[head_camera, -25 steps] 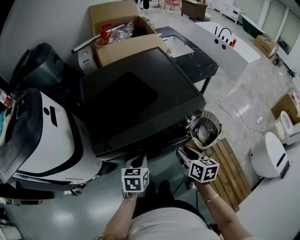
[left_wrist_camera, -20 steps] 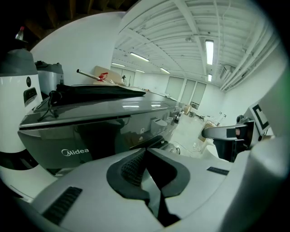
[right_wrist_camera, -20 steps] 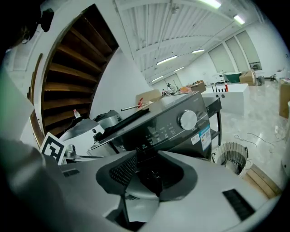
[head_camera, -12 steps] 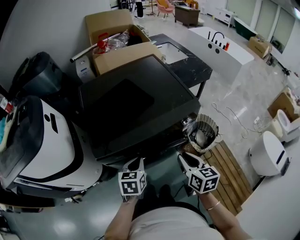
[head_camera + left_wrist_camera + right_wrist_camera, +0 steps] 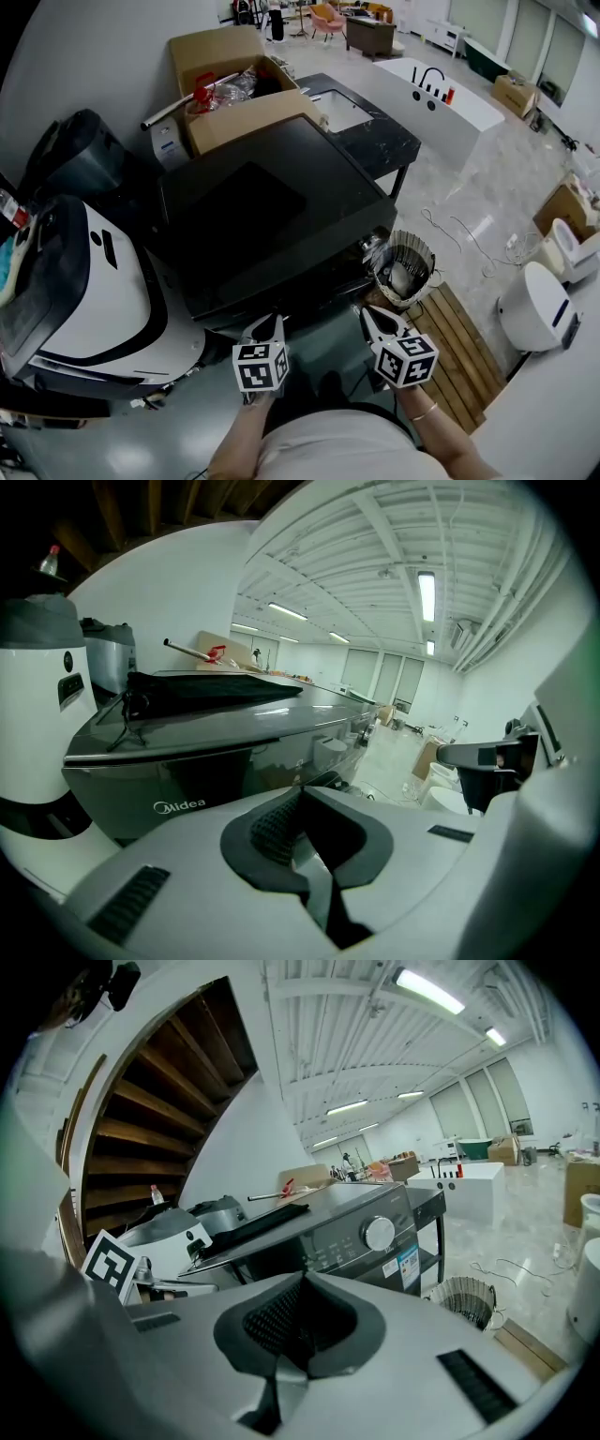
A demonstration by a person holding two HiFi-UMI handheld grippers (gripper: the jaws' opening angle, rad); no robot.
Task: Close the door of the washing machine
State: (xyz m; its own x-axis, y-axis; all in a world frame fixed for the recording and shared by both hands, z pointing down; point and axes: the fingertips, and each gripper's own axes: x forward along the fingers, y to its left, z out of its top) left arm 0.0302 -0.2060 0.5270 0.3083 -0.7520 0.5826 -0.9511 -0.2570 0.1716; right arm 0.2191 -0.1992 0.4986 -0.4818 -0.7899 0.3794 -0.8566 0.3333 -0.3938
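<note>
The dark grey washing machine [image 5: 272,216] stands in front of me, seen from above in the head view. Its front with the round knob [image 5: 380,1232] shows in the right gripper view, and its logo panel [image 5: 178,806] in the left gripper view. My own jaws hide the door in both gripper views. My left gripper [image 5: 267,325] hangs shut and empty just before the machine's front edge. Also short of that edge, my right gripper [image 5: 368,317] is shut on nothing. Neither touches the machine.
A wire waste basket [image 5: 406,265] stands right of the machine beside a wooden slat platform [image 5: 464,347]. A white appliance [image 5: 94,281] sits at the left. An open cardboard box [image 5: 234,75] and a black sink table [image 5: 375,131] are behind. Cables lie on the floor [image 5: 469,225].
The right gripper's jaws have gone from open to shut, and it has lifted a little in front of the machine. The left gripper has barely shifted.
</note>
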